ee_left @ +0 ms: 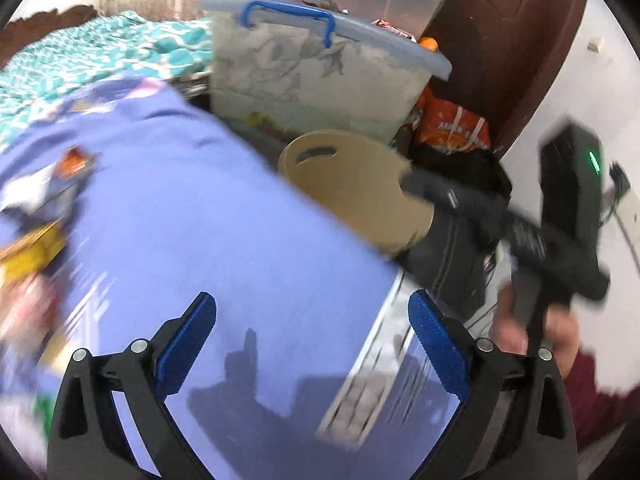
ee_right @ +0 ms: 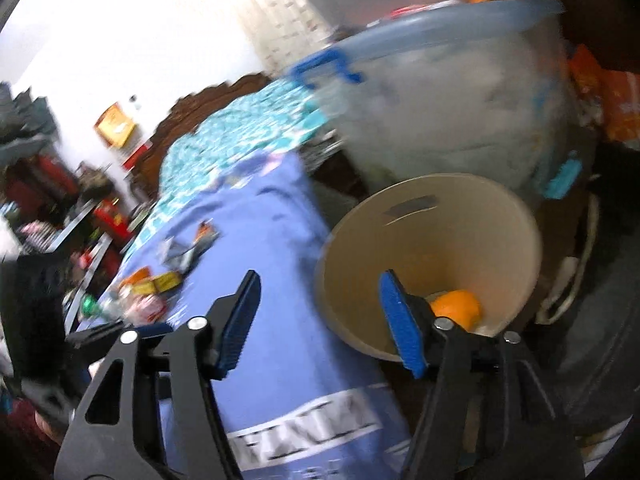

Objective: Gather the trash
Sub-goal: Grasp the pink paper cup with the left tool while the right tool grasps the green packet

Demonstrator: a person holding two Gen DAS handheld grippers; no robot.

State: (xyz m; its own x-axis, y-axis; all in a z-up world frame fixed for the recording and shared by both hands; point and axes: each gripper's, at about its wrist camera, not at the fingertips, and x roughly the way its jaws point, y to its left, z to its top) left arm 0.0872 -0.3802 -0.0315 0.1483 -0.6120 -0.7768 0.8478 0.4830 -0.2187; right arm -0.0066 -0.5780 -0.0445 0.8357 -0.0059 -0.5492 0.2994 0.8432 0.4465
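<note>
Several wrappers (ee_left: 36, 240) (ee_right: 152, 288) lie scattered, blurred, on a blue cloth (ee_left: 220, 220) (ee_right: 280, 280). A beige bin (ee_left: 340, 176) (ee_right: 432, 184) stands off the cloth's right edge, with an orange piece (ee_right: 458, 308) lying inside it. My left gripper (ee_left: 312, 300) hangs open over the bare cloth with nothing between its blue pads. My right gripper (ee_right: 320, 278) is open and empty, with its right finger over the bin's mouth. In the left wrist view a hand (ee_left: 560, 340) holds the right gripper's black body (ee_left: 520, 236), which reaches over the bin.
A clear storage box (ee_left: 320, 80) (ee_right: 440, 100) with blue handles stands behind the bin. A teal patterned bedcover (ee_left: 80, 52) (ee_right: 240, 132) lies past the cloth. An orange bag (ee_left: 452, 124) and dark bags sit at the right, by a brown door.
</note>
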